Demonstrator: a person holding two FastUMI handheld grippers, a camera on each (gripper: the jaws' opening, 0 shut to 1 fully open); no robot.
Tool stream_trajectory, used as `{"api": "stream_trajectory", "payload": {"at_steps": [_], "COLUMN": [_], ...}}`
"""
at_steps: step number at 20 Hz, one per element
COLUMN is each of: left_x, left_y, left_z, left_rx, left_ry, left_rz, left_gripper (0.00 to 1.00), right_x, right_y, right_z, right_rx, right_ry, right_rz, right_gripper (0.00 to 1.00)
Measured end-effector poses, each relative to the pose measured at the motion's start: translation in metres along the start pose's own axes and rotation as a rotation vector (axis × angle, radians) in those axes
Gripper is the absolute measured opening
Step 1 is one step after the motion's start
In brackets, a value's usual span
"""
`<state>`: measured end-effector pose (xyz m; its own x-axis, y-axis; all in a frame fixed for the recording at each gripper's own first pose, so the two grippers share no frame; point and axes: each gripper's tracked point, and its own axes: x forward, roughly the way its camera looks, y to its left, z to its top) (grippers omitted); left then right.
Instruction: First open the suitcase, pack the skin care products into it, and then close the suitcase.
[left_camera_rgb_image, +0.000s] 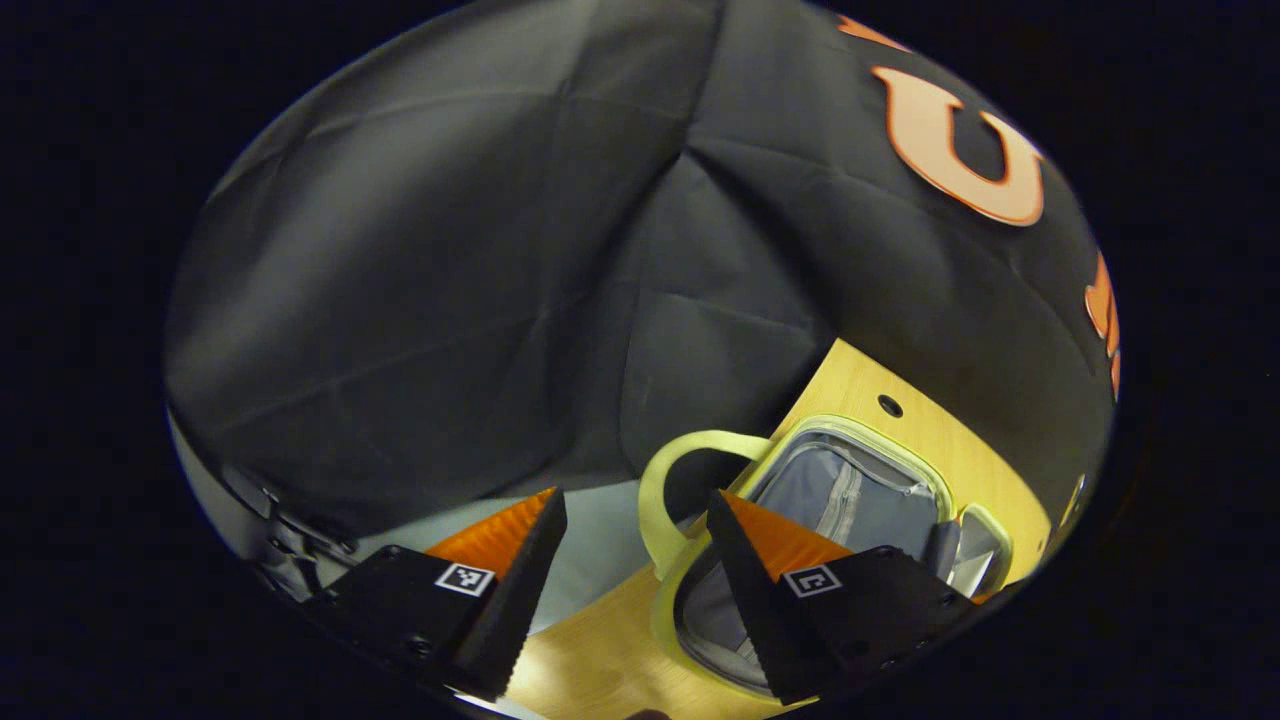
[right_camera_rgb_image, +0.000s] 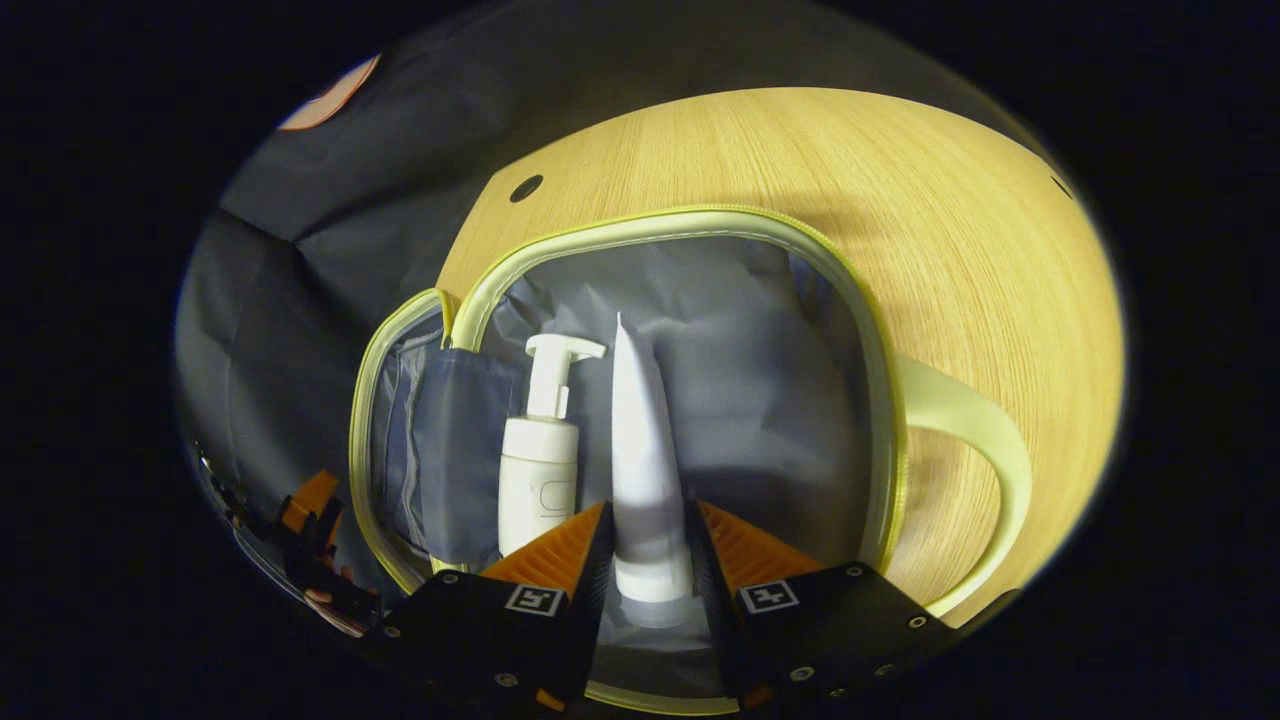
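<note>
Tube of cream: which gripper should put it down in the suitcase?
Right. The right gripper already grips the tube over the open suitcase, beside the pump bottle. The left gripper is open, holding nothing.

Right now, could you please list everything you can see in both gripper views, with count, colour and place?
Suitcase: one, pale yellow-green shell and zip edge, grey lining, lying open on the table.
Suitcase handle: one, pale yellow-green, on the case's side toward the bare tabletop.
Pump bottle: one, white, lying inside the open case beside the tube.
Tube: one, white, over the case's lining, cap end between the right gripper's fingers.
Table: one, light wood, under the case; small dark holes in its top.
Left gripper: open, nothing between its fingers, above the table edge near the case.
Right gripper: shut on the tube.
</note>
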<state>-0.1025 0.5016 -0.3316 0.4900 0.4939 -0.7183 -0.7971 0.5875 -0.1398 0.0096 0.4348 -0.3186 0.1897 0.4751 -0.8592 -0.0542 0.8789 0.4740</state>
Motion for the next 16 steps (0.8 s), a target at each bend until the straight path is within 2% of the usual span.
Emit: {"api": "stream_trajectory", "payload": {"at_steps": [1, 2, 5, 7, 8, 10, 11, 14, 16], "left_x": [0.007, 0.009, 0.028, 0.044, 0.05, 0.06, 0.064, 0.064, 0.072], "left_y": [0.001, 0.005, 0.015, 0.013, 0.011, 0.004, -0.003, -0.016, -0.021], "left_z": [0.0, 0.003, 0.001, 0.0, 0.001, -0.008, -0.012, -0.013, -0.006], "left_rx": [-0.038, -0.073, -0.094, -0.134, -0.166, -0.201, -0.21, -0.19, -0.171], "left_ry": [0.025, 0.047, 0.129, 0.185, 0.211, 0.262, 0.276, 0.304, 0.274], "left_rz": [-0.021, -0.048, -0.102, -0.15, -0.173, -0.215, -0.236, -0.29, -0.329], "left_gripper": [0.88, 0.93, 0.93, 0.92, 0.89, 0.79, 0.7, 0.23, 0.21], "right_x": [-0.004, -0.009, -0.027, -0.042, -0.051, -0.068, -0.078, -0.107, -0.128], "right_y": [0.0, 0.002, -0.004, -0.006, -0.006, -0.009, -0.01, -0.012, -0.013], "right_z": [0.004, 0.008, 0.021, 0.028, 0.033, 0.04, 0.044, 0.05, 0.058], "right_rx": [0.013, 0.027, 0.035, 0.036, 0.038, 0.033, 0.025, 0.02, 0.011], "right_ry": [-0.018, -0.039, -0.12, -0.175, -0.205, -0.269, -0.301, -0.385, -0.453], "right_rz": [0.003, 0.017, 0.009, 0.015, 0.019, 0.013, 0.011, 0.012, 0.013], "right_gripper": [0.51, 0.52, 0.61, 0.8, 0.83, 0.91, 0.95, 0.96, 0.96]}}
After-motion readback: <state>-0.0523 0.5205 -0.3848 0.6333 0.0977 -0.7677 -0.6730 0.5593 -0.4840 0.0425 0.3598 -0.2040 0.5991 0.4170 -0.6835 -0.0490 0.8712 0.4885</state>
